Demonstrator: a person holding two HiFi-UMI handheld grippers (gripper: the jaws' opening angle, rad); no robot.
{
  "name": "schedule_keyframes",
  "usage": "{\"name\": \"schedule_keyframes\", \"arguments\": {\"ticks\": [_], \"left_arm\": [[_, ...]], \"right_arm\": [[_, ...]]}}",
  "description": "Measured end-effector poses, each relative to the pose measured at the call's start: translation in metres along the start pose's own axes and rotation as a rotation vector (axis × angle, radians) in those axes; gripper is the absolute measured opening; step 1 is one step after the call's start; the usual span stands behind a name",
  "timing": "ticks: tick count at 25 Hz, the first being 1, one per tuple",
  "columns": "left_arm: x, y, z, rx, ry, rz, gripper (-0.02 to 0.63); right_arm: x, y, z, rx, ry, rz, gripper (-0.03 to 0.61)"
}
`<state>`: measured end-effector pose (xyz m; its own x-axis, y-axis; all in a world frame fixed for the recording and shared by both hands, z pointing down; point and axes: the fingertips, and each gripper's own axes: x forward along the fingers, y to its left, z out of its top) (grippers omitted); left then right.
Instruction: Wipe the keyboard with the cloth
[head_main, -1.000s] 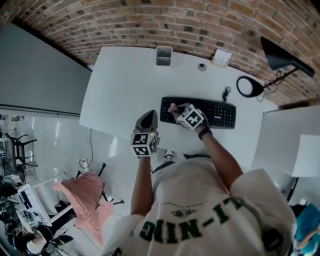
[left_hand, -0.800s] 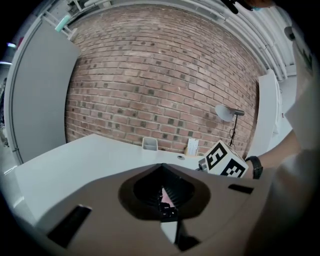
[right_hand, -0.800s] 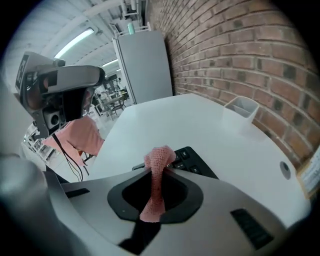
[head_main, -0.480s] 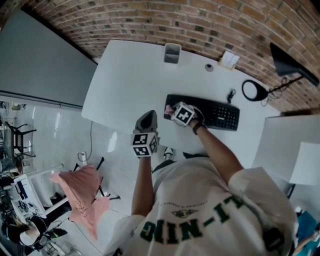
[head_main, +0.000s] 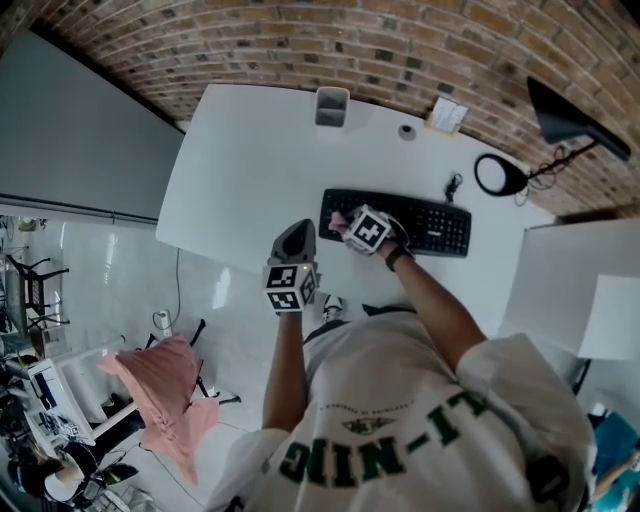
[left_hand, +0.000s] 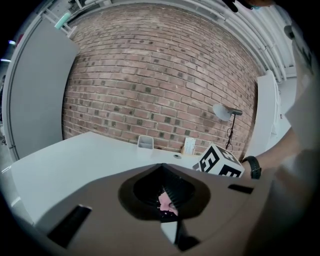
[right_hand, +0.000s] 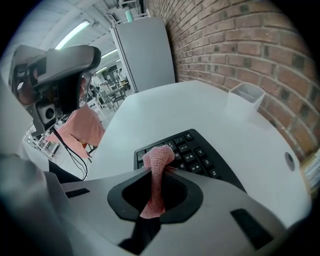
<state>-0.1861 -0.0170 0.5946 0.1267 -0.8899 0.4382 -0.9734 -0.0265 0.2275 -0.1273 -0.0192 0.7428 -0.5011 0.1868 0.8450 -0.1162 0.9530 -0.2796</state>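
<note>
I'm holding the cloth (right_hand: 152, 196) in my right gripper (right_hand: 160, 170). The jaws are pinched narrow on it, and the pink strip is running up between them with a bunched end sticking out past the tips. That end is sitting on or just above the left end of the keyboard (right_hand: 196, 150); I can't tell if it's actually pressing on the keys. In the head view the right gripper (head_main: 347, 222) is over that same left end of the keyboard (head_main: 425, 226), with the cloth (head_main: 338, 219) showing as a small pink lump at the tips.

My left gripper (head_main: 295, 234) is hanging near the front edge of the table (head_main: 250, 170), just beside the keyboard's left end and not touching it as far as I can see. In its own view the left gripper (left_hand: 162, 167) is showing its jaws together with nothing gripped. The pink bit seen through the hollow looks like the cloth further off by the keys.

The keyboard is lying flat in the right half of the table, with a small holder (head_main: 331, 107) well apart at the back edge.

Step, as I judge it: wiping is under way, and I'm working the left end of the keys. Most of the board to the right probably needs covering.

The next move calls for dragging the cloth rightward along the key rows with light downward pressure and a firm pinch so the strip isn't slipping out. The left gripper could steady the keyboard's left edge if it's sliding.
</note>
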Motion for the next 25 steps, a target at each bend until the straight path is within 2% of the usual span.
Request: {"name": "schedule_keyframes", "arguments": {"ticks": [18,25], "left_arm": [[0.024,-0.037,-0.001,0.066,0.031,-0.121,0.002],[0.034,-0.051,-0.001,0.089,0.042,-0.170,0.002]], "right_arm": [[-0.022,-0.016,-0.036,0.121,-0.045,-0.074,0.020],[-0.035,-0.031,-0.054,0.164,-0.057,-0.136,0.020]]}}
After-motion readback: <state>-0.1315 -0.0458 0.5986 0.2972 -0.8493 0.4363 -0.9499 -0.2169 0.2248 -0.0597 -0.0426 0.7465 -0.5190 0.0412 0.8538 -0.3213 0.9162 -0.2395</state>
